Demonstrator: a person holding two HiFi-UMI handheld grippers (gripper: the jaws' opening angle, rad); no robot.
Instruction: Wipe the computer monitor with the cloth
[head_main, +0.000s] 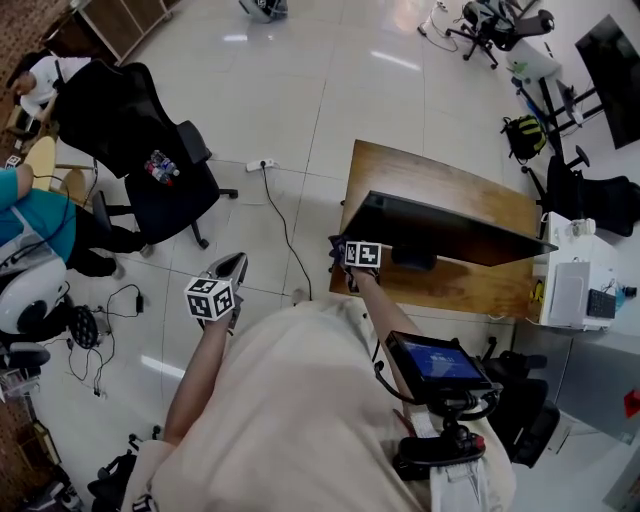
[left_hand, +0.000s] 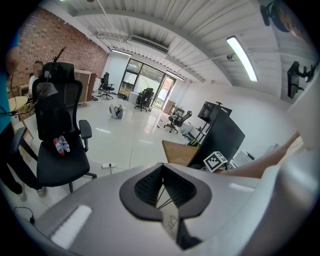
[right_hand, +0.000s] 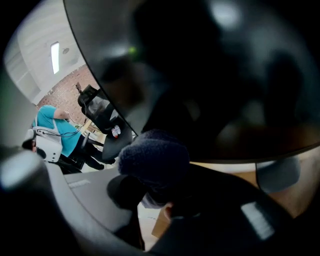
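The black computer monitor (head_main: 450, 232) stands on a wooden desk (head_main: 440, 180), its dark screen (right_hand: 210, 75) filling the right gripper view. My right gripper (head_main: 345, 258) is at the monitor's lower left corner, shut on a dark blue fluffy cloth (right_hand: 154, 159) that is bunched close against the screen. My left gripper (head_main: 228, 272) hangs over the floor to the left of the desk, away from the monitor. Its jaws are closed together with nothing between them (left_hand: 162, 189). The monitor (left_hand: 220, 137) shows at the right of the left gripper view.
A black office chair (head_main: 140, 140) stands on the white tiled floor left of the desk, with a power strip and cable (head_main: 262, 165) beside it. A seated person in teal (head_main: 35, 215) is at far left. A white cabinet (head_main: 575, 290) sits right of the desk.
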